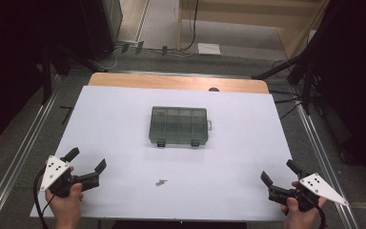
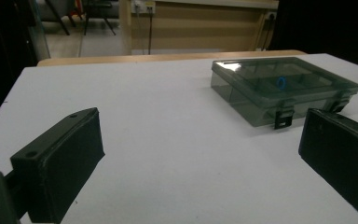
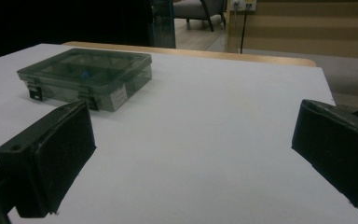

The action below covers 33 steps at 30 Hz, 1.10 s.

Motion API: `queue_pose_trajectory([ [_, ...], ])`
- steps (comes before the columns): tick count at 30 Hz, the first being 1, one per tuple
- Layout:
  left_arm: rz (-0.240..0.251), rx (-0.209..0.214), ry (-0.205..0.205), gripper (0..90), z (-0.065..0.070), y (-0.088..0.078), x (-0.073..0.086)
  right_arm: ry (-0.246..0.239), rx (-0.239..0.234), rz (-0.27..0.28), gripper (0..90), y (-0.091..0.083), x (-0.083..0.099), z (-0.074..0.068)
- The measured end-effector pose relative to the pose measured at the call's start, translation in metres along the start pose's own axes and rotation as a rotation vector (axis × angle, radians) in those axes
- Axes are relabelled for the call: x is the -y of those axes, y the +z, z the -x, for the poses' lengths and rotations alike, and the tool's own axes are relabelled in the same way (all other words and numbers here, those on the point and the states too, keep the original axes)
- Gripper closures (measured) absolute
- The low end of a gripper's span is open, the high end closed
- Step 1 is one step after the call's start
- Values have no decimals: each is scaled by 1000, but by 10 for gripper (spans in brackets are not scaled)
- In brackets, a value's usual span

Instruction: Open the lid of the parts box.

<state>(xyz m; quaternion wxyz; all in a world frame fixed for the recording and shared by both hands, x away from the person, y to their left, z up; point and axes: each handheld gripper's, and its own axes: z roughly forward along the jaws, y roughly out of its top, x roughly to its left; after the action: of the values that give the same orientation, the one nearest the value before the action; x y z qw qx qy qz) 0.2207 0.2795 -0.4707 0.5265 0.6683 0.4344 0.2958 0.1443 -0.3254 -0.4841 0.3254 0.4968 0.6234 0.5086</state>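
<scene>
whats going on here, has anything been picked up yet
Nothing is held yet. A person holds the left gripper and the right gripper near the front corners of the white table, both with jaws wide open and empty. A closed, smoky clear compartment box sits in the middle with its latches facing the person, and a few small metal bits lie in front of it, untouched.

small grey item: too small to be identified
blue piece: blurred through the compartment box lid
</scene>
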Motion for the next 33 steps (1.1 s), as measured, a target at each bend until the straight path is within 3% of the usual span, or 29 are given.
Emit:
queue_pose_trajectory([
  [2, -3, -14, 5, 19, 5, 2, -3, -11, -3, -3, 0, 1, -2, -4],
  [4, -6, -14, 7, 121, 9, 3, -4, -19, -14, -10, 3, 2, -4, -8],
  [8, -22, -8, 6, 189, 13, 5, -5, -21, -20, -8, 31, 3, -7, -12],
  [14, -40, 5, 9, 401, 21, 12, -7, -5, -4, -20, 172, 10, -13, -22],
  [20, -53, 15, 5, 504, 28, 21, -13, -25, 17, -30, 281, 18, -17, -32],
  [21, -56, 23, 1, 504, 29, 22, -14, -28, 15, -31, 315, 21, -18, -34],
  [23, -69, 54, -5, 608, 32, 27, -16, -35, 14, -26, 401, 27, -21, -39],
  [24, -69, 54, -5, 620, 32, 27, -16, -35, 14, -26, 401, 27, -21, -39],
  [29, -85, 82, -2, 711, 35, 34, -20, -12, 0, -37, 576, 38, -25, -43],
  [33, -106, 93, 4, 755, 39, 42, -23, -10, -14, -49, 628, 43, -27, -44],
])
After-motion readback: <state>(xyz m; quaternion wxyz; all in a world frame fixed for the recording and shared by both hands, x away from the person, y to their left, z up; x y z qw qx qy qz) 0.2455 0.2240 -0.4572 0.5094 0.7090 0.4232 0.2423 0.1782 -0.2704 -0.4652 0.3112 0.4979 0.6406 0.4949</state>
